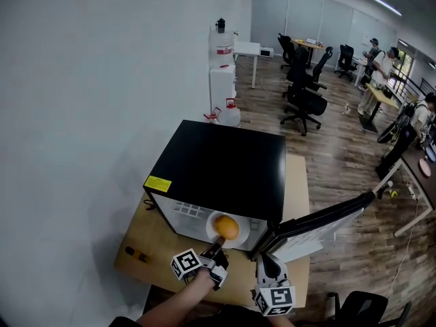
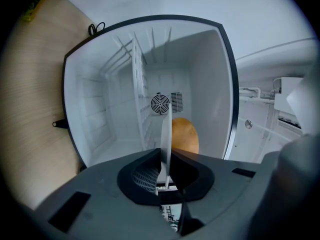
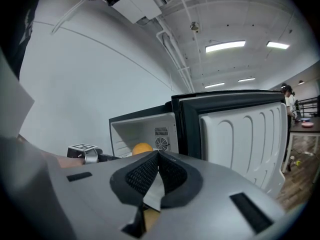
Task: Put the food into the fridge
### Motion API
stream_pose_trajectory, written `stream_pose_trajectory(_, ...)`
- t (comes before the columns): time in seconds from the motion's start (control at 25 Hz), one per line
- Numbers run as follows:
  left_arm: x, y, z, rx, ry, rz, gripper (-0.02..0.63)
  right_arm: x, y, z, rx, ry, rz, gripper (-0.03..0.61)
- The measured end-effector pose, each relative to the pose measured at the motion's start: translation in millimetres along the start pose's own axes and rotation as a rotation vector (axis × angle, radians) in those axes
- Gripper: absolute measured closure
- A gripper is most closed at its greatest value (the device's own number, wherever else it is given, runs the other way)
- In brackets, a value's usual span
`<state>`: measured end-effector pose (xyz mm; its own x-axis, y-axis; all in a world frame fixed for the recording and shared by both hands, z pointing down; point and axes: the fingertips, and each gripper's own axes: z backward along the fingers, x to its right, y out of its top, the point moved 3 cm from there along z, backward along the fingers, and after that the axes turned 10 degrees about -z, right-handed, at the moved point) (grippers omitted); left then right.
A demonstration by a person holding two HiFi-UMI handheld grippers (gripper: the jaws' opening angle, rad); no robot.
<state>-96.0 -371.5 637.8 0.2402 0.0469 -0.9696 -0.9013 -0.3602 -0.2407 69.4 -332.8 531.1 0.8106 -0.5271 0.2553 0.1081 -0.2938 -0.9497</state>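
Observation:
A black mini fridge (image 1: 218, 161) stands on a wooden table (image 1: 155, 245) with its door (image 1: 320, 225) swung open to the right. My left gripper (image 1: 218, 241) is shut on the rim of a white plate (image 1: 211, 226) that carries a round orange-brown food (image 1: 227, 227), held at the fridge's opening. In the left gripper view the plate (image 2: 165, 131) shows edge-on between the jaws, with the food (image 2: 184, 135) beyond it and the white fridge interior (image 2: 100, 111) around. My right gripper (image 1: 267, 257) sits below the door, shut and empty. The right gripper view shows the food (image 3: 142, 148) and door (image 3: 240, 134).
A white wall runs along the left. Behind the fridge stands a water dispenser (image 1: 223, 80) with bottles. Office chairs (image 1: 303, 95), desks and people fill the back right. The open door blocks the table's right side. A dark chair (image 1: 361, 308) is at the lower right.

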Motion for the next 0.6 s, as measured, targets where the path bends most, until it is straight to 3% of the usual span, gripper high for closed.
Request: stream_pose_trajectory(0.6, -18, 23, -47, -0.023, 0.007, 0.025, 0.577, -9, -5, -37, -0.037, 0.061, 0.017, 0.518)
